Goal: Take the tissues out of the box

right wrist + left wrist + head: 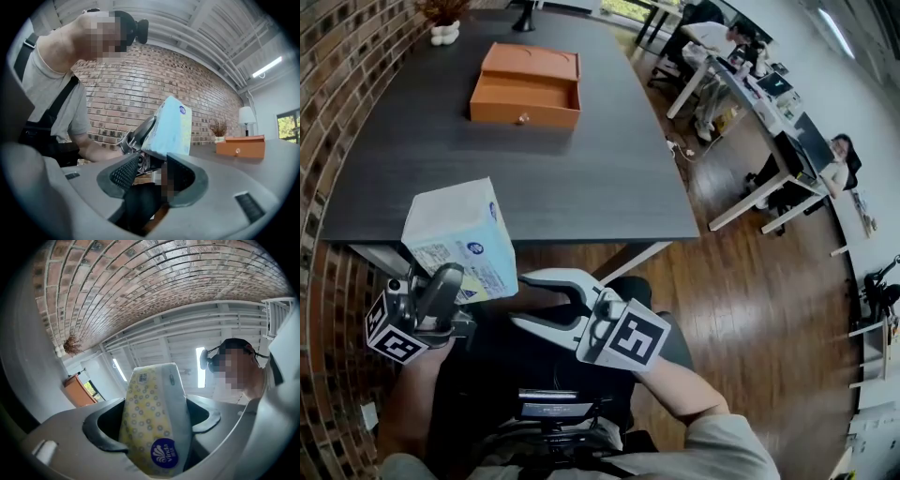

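1. Off the near edge of the worktop (581,187), head view: we see the left tongs (450,281) clamped on the lower end of the tissue pack (459,234), which stands upright over our lap. The right tongs (520,300) are just beside it, spread and empty. The orange box (525,89) sits well apart, further up the worktop.
2. Left gripper view: the tongs are part-way open and the pack (154,423) fills the gap, with both pads against its sides.
3. Right gripper view: the jaws stand apart with nothing between them. The pack (171,126) is near ahead, not touching.
4. Handling, our call: the pack looks light, soft and squashy, with slick film. We'd grip across the middle, firmly but without crushing. We can't see the pack's opening.
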`<state>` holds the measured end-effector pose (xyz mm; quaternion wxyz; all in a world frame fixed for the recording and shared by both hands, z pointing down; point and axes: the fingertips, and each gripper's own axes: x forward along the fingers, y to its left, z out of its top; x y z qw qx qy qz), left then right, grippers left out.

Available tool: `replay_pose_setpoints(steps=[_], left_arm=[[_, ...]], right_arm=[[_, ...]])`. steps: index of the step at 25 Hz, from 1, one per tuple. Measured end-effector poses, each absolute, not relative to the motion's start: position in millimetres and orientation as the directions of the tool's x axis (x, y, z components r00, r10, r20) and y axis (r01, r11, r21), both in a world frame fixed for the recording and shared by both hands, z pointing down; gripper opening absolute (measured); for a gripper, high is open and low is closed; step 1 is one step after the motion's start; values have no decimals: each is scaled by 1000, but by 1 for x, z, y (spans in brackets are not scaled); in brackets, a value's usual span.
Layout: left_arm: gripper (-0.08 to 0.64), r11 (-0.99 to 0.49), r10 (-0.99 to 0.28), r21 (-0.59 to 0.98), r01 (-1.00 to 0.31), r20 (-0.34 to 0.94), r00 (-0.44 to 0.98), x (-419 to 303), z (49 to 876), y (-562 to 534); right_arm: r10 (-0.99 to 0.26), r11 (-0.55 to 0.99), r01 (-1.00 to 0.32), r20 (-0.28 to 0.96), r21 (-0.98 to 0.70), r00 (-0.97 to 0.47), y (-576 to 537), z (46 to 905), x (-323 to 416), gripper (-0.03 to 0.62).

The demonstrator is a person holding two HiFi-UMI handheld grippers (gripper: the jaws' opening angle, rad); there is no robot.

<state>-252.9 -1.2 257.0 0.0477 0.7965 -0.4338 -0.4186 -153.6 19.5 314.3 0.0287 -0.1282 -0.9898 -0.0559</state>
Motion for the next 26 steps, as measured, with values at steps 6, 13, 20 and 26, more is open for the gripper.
replay_pose_setpoints(steps=[6, 13, 20, 26], left_arm=[[387, -622, -729, 443, -645, -627, 273, -252, 258, -1], [387, -622, -731, 446, -643, -626, 272, -253, 259, -1], [387, -623, -731, 450, -640, -626, 272, -253, 261, -2], [387, -622, -733, 452, -639, -625, 270, -253, 262, -3]], right_arm=[[253, 959, 260, 77, 109, -964, 20, 314, -153, 195], [256, 958, 265, 84, 109, -963, 21, 316, -154, 195], [256, 958, 265, 89, 112, -963, 21, 318, -154, 195], [257, 957, 266, 91, 112, -962, 20, 319, -154, 195]])
